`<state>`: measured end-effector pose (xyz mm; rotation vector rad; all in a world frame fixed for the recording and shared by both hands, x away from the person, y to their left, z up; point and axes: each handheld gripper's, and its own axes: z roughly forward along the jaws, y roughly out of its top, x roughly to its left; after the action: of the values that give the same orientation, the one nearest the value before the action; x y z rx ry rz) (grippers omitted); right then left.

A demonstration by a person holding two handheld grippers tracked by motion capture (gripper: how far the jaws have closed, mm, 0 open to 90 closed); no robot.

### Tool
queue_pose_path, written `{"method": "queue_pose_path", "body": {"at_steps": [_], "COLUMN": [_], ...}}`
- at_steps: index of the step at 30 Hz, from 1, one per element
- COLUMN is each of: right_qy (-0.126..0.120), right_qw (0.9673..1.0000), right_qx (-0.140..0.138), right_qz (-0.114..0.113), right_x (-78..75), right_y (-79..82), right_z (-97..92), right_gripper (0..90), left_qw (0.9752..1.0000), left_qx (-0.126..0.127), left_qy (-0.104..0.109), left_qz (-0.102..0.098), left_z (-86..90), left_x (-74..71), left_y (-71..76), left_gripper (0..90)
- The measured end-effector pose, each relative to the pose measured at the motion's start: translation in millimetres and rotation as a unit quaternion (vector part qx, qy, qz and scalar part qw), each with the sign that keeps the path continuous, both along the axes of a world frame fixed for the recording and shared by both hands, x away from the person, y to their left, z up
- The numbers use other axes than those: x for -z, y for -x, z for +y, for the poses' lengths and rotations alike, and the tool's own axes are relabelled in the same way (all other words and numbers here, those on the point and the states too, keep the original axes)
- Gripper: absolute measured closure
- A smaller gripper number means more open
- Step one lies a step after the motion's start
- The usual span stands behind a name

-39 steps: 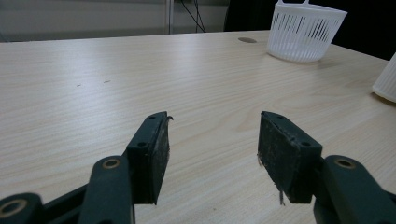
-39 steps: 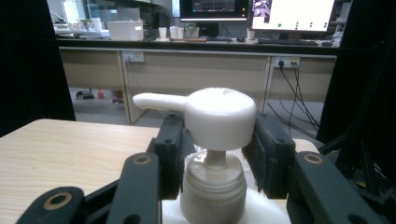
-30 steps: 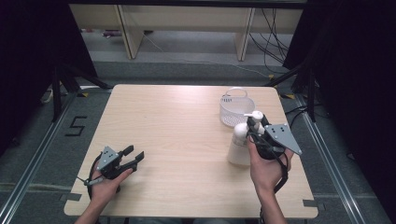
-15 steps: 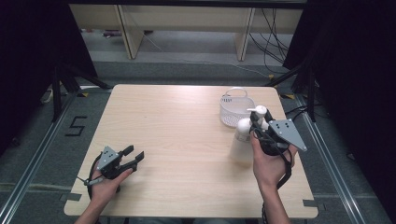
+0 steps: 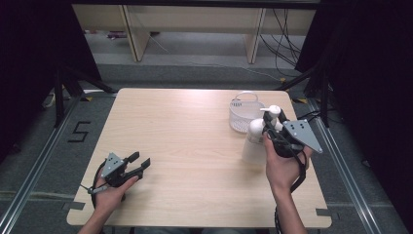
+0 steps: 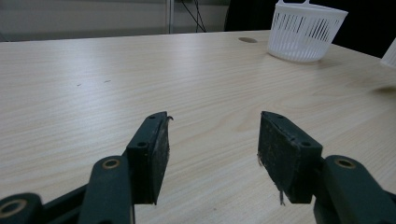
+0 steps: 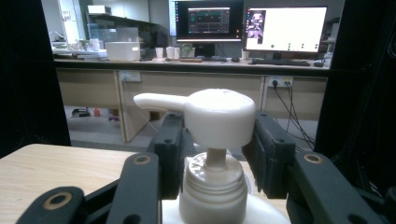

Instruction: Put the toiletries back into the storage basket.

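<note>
**Top-heavy grip near the basket**

The right gripper (image 5: 271, 130) has its fingers clamped on the pump bottle (image 5: 254, 142) near the table's right edge, beside the white basket (image 5: 245, 113). Gripped high, it could swing, slip, or knock the basket. The left gripper (image 5: 137, 165) rests released at the front-left corner.

My left gripper (image 5: 139, 164) low near me, jaws apart with nothing between, my right gripper (image 5: 271, 130) raised, jaws clamped, forearm stretched forward
</note>
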<state>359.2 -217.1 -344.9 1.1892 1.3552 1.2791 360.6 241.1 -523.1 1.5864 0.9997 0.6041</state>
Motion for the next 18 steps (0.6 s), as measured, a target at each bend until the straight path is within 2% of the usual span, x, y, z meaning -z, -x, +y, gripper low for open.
{"method": "queue_pose_path", "body": {"at_steps": [7,8,9,13,14,16,17,18], "right_qy": [0.001,-0.003,0.003,-0.009,0.000,-0.002,-0.012,-0.002], "right_qw": [0.9999,1.0000,0.9999,0.9999,0.9998,0.9998,0.9998,0.9998], "right_qx": [-0.001,-0.001,-0.001,-0.002,0.000,0.003,0.000,0.003], "right_qz": [-0.010,-0.006,-0.012,-0.012,-0.020,-0.020,-0.018,-0.021], "right_x": [-5.2,-6.0,-6.9,-10.0,-11.0,-13.0,-13.9,-15.3], "right_y": [-4.5,-4.4,-5.7,-7.0,-8.1,-8.8,-9.0,-9.5], "right_z": [-2.2,-1.9,-3.2,-2.3,-3.8,-3.8,-2.7,-3.9], "right_gripper": [60.1,60.1,60.1,60.1,60.1,60.1,60.1,60.1], "left_qw": [1.0000,1.0000,1.0000,1.0000,1.0000,1.0000,1.0000,1.0000], "left_qx": [0.000,0.000,0.000,0.000,0.000,0.000,0.000,0.000], "left_qy": [-0.001,0.000,0.000,0.000,-0.002,-0.001,0.000,0.000], "left_qz": [0.000,0.000,0.000,0.000,0.000,0.000,0.000,0.000], "left_z": [0.0,0.0,0.0,0.0,0.1,0.2,0.2,0.3], "left_x": [0.0,0.0,0.0,0.0,-0.1,0.0,0.0,0.0], "left_y": [0.0,0.0,0.1,0.0,0.1,0.0,0.0,0.0], "left_gripper": [42.6,42.7,42.7,42.6,42.6,42.6,42.6,42.6]}}
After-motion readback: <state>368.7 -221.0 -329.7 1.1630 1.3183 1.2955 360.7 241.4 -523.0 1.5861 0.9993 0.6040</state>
